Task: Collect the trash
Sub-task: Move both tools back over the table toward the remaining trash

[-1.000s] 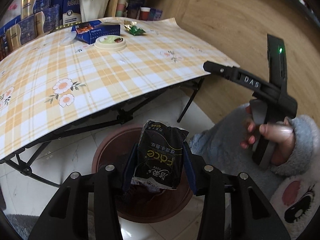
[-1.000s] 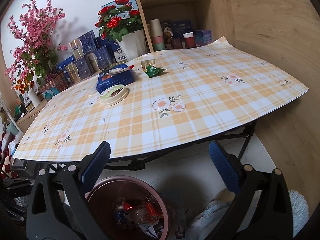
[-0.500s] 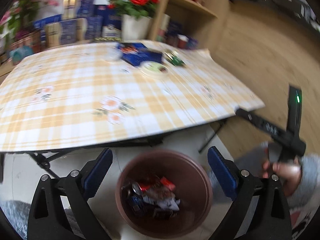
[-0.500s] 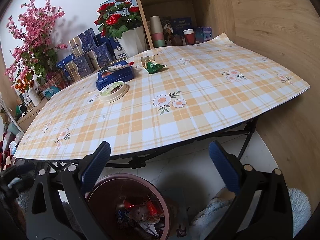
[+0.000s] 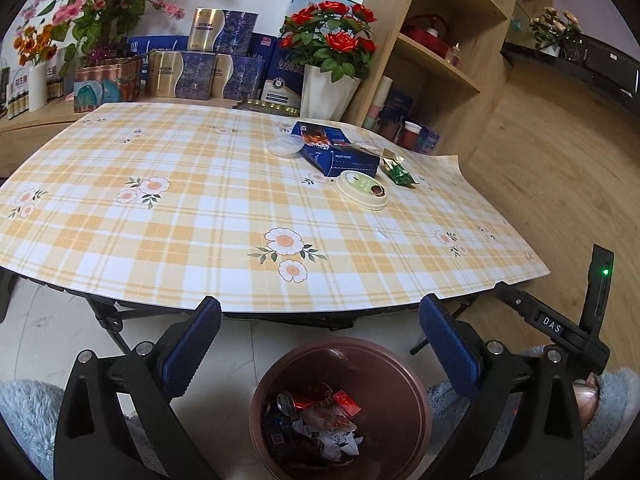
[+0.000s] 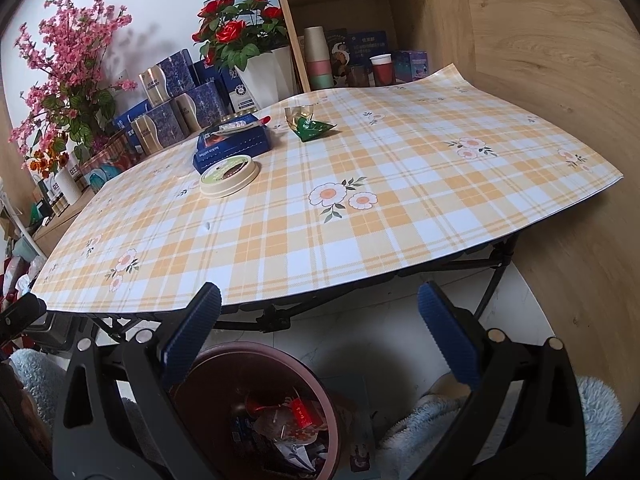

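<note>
My left gripper (image 5: 319, 312) hovers over a brown round bin (image 5: 416, 432) on the floor, at the table's front edge. Its jaws are opening wide with nothing between them. The bin holds crumpled wrappers and a can (image 5: 320, 420). On the plaid table (image 5: 160, 240) lie a blue box (image 5: 336, 148), a cream round lid (image 5: 362, 190), a green wrapper (image 5: 398, 172) and a clear plastic lid (image 5: 285, 146). My right gripper (image 6: 319, 296) stands open and empty, to the right of the bin (image 6: 256, 347). It also sees the box (image 6: 234, 144), cream lid (image 6: 230, 176) and green wrapper (image 6: 310, 128).
A white vase of red roses (image 5: 328, 92) and stacked gift boxes (image 5: 200, 72) stand behind the table. A wooden shelf (image 5: 436, 56) with cups is at the back right. Black folding table legs (image 6: 496, 276) cross under the top. Fluffy slippers (image 6: 424, 420) rest beside the bin.
The black snack packet has left my left gripper, whose jaws have spread wide. The left view rose and swung up toward the table. The right gripper has stayed put.
</note>
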The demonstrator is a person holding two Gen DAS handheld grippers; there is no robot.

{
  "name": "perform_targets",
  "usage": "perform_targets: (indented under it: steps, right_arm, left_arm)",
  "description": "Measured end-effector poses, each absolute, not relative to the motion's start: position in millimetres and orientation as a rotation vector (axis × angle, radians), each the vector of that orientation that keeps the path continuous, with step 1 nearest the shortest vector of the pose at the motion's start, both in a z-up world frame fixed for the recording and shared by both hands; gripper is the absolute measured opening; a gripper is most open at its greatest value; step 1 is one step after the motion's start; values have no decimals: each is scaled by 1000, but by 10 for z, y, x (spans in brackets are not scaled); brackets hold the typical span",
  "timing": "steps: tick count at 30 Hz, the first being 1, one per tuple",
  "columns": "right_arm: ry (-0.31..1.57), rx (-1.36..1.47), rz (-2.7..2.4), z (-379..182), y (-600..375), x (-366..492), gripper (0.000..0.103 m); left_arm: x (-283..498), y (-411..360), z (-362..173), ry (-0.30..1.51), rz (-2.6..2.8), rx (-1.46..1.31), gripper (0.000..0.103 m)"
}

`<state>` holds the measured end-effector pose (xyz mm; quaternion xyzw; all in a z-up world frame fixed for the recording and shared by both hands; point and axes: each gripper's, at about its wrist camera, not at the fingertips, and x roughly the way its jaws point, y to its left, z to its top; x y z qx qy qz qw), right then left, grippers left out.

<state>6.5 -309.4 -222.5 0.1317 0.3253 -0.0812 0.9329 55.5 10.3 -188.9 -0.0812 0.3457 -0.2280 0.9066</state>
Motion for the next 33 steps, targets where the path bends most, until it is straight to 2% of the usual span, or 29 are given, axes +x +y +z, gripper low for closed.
perform_targets:
  steps: [23, 33]
  right_arm:
    - [707, 273, -112, -2124, -3219, 361, 97]
    - [806, 109, 67, -1997, -2916, 1280, 97]
  left_arm:
    - [635, 115, -1917, 704, -438, -176, 97]
    - [751, 160, -1874, 649, -397, -208, 97]
